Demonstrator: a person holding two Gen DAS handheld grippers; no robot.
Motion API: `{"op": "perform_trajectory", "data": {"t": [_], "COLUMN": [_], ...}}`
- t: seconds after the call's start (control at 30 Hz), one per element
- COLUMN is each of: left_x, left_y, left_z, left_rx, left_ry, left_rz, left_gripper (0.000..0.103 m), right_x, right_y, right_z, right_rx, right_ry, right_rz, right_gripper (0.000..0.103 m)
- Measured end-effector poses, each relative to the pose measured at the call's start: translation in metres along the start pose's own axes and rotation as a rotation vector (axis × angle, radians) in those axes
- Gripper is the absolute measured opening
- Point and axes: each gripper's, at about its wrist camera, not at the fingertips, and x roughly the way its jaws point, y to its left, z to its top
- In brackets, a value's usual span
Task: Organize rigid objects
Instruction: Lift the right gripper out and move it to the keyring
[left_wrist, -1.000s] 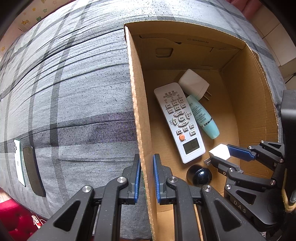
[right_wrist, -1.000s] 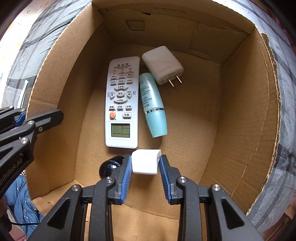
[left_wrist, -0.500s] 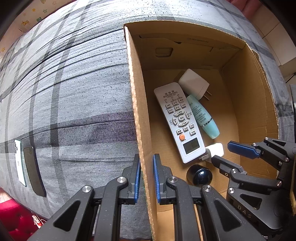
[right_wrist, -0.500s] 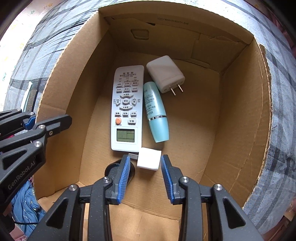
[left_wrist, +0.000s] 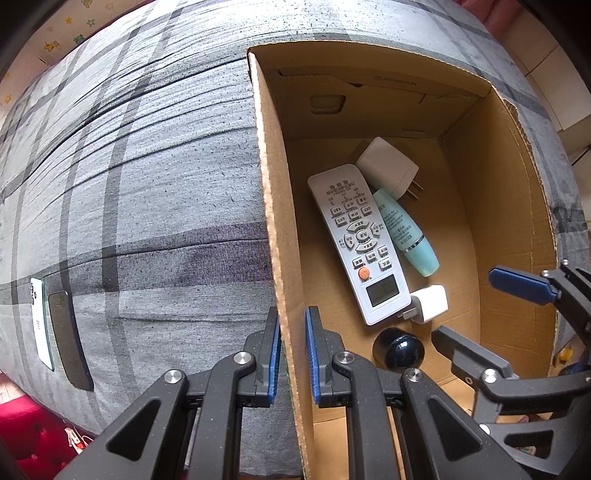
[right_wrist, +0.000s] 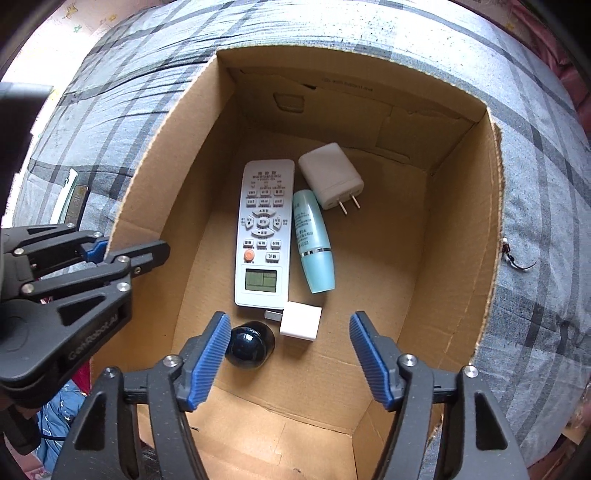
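Note:
An open cardboard box (left_wrist: 273, 184) stands on a grey plaid cover. On its floor lie a white remote (right_wrist: 263, 236), a teal tube (right_wrist: 312, 240), a large white plug adapter (right_wrist: 330, 175), a dark round ball (right_wrist: 249, 345) and a small white charger cube (right_wrist: 300, 321). My left gripper (left_wrist: 291, 354) is shut on the box's left wall, with the cardboard between its blue pads. My right gripper (right_wrist: 289, 319) hangs above the cube and its jaws are opening. Nothing is between them. The cube rests free at the remote's lower end.
Two phones, one white (left_wrist: 40, 328) and one dark (left_wrist: 70, 339), lie on the plaid cover (left_wrist: 147, 184) left of the box. The right half of the box floor (right_wrist: 388, 277) is bare cardboard.
The right gripper let go of the small white cube, which now lies on the box floor by the remote. Its jaws spread wide and it rose. The left gripper kept its grip.

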Motion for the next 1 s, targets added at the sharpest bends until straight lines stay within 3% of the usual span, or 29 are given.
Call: {"op": "perform_trajectory", "data": {"t": [0.33,0.47,0.77,1.0], "left_x": [0.0,0.0,0.001,0.001], "left_y": [-0.001,-0.001,0.0,0.001], "left_z": [0.001,0.001,0.001,0.0], "left_rx": [-0.005,-0.007,-0.014,-0.016], "left_ry": [0.002,0.003,0.004,-0.001], "left_rz": [0.002,0.004,0.005,0.001], "left_gripper": [0.014,0.014,0.013,0.013], "right_x": [-0.028,-0.041,-0.068,-0.087], "right_y": [0.002,-0.002,-0.01,-0.044], "right_z": [0.007,0.001,-0.005,-0.005], "right_rx": [-0.023,-0.029,-0.036,0.017], "right_ry": [-0.062,-0.091,-0.136,-0.167], "right_rz": [-0.019,0.001,0.012,0.009], "right_gripper": [0.086,0.103,0.103,0.103]}}
